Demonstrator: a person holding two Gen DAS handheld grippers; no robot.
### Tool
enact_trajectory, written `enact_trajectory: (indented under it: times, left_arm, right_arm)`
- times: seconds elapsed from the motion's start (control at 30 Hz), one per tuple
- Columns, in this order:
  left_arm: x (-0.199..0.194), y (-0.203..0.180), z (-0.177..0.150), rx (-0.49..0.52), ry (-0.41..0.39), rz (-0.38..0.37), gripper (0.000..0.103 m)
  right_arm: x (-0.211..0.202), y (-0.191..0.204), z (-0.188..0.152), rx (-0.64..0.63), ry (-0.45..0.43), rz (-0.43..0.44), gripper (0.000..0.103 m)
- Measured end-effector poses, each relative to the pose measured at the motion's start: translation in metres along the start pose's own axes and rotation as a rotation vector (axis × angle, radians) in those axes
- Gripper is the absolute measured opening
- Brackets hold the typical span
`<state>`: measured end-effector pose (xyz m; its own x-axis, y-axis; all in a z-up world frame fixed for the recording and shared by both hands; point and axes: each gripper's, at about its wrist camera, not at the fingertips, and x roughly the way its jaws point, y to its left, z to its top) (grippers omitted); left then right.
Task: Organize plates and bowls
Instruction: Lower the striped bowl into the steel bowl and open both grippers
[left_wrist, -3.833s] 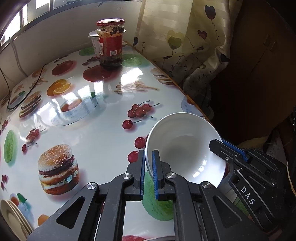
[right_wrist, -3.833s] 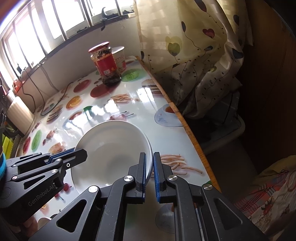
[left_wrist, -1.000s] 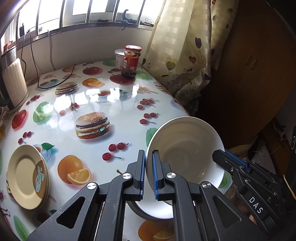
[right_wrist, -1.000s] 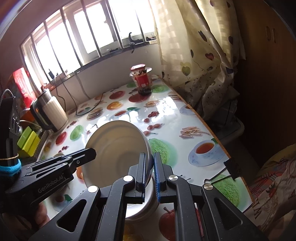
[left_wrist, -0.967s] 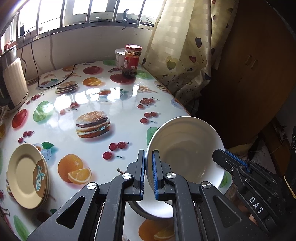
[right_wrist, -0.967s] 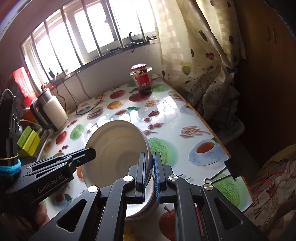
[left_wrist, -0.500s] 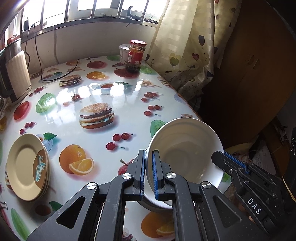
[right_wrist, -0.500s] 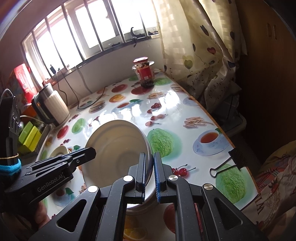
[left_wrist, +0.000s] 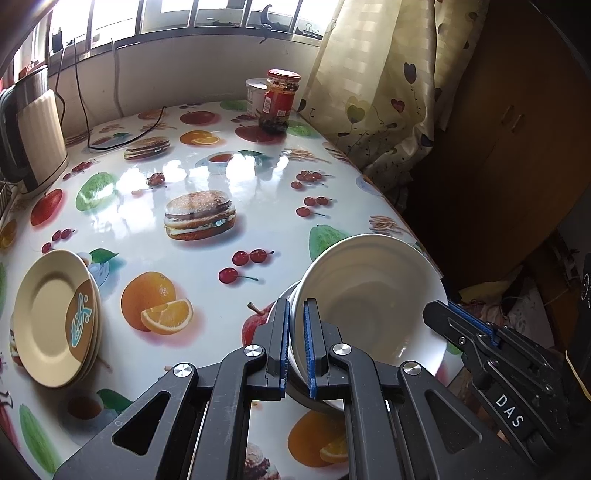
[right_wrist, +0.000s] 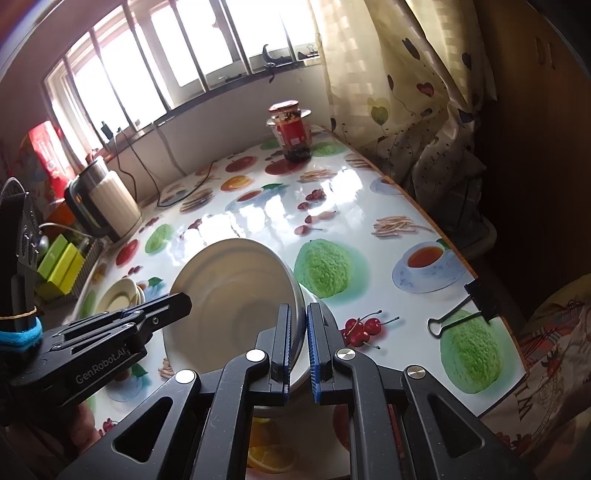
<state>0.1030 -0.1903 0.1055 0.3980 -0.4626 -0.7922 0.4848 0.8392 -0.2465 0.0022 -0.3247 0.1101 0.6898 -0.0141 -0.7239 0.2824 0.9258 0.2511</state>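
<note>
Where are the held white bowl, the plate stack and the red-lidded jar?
white bowl (left_wrist: 369, 295): left wrist view, inner wall.
plate stack (left_wrist: 44, 317): left wrist view, top plate's cream face.
red-lidded jar (right_wrist: 293, 134): right wrist view, red label.

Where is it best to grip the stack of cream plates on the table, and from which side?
Grip the stack of cream plates at the rim, probably the edge nearest the orange print, coming in low from that open side. The plates are shallow and lie flat on the table, so only the thin raised rim gives the fingers something to pinch. Both grippers now hold the white bowl.
</note>
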Motion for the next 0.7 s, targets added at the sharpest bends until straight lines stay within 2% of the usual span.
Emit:
enact_trajectory:
  times: [0.7]
  left_arm:
    - [0.012, -0.001, -0.002, -0.003, 0.036, 0.019, 0.008]
  right_arm:
    - [0.014, -0.004, -0.006, 0.007, 0.035, -0.011, 0.01]
